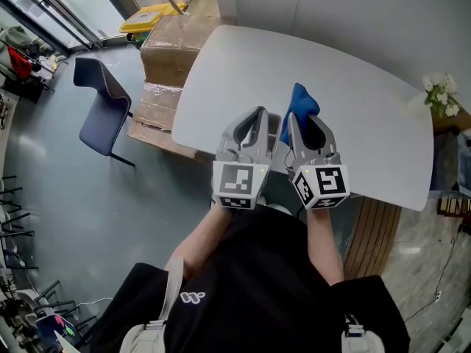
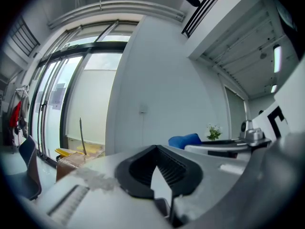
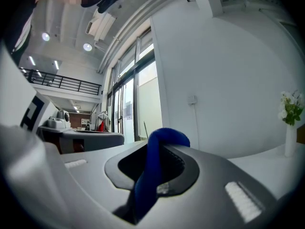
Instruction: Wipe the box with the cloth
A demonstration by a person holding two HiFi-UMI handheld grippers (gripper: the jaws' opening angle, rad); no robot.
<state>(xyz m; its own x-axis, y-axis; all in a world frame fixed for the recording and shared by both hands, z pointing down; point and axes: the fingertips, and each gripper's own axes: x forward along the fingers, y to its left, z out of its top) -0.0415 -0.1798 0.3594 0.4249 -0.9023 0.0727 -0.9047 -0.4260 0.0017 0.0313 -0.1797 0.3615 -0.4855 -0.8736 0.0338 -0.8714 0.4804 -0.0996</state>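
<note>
Grey floor surrounds a white, rounded tabletop [image 1: 243, 72] that stands against a pale wall. Off its far left corner a large taped cardboard box [image 1: 175, 44] sits on the floor, with a flatter carton [image 1: 157, 110] just in front of it and a yellow object [image 1: 149, 17] behind. A dark blue chair [image 1: 101, 103] stands to the left of the cartons, well apart from the tabletop. At the far right edge of the tabletop is a small bunch of white flowers [image 1: 440, 94].

A person in a black top [image 1: 257, 285] holds both tools side by side over the near edge of the tabletop, close to the body, marker cubes facing up at the head camera.

The left claw [image 1: 258, 113] is closed. In the left gripper view its dark ribbed pads meet at the tip with nothing held between them, and only a pale sliver shows through the gap lower down.

The right claw [image 1: 304, 131] is clamped on the blue cloth [image 1: 300, 101]. In the right gripper view the cloth runs up between the two pads as a thick fold and bulges over their tips. From the head view, the bunched end sticks out past the fingertips above the bare tabletop. Whether the cloth touches the surface cannot be told.
</note>
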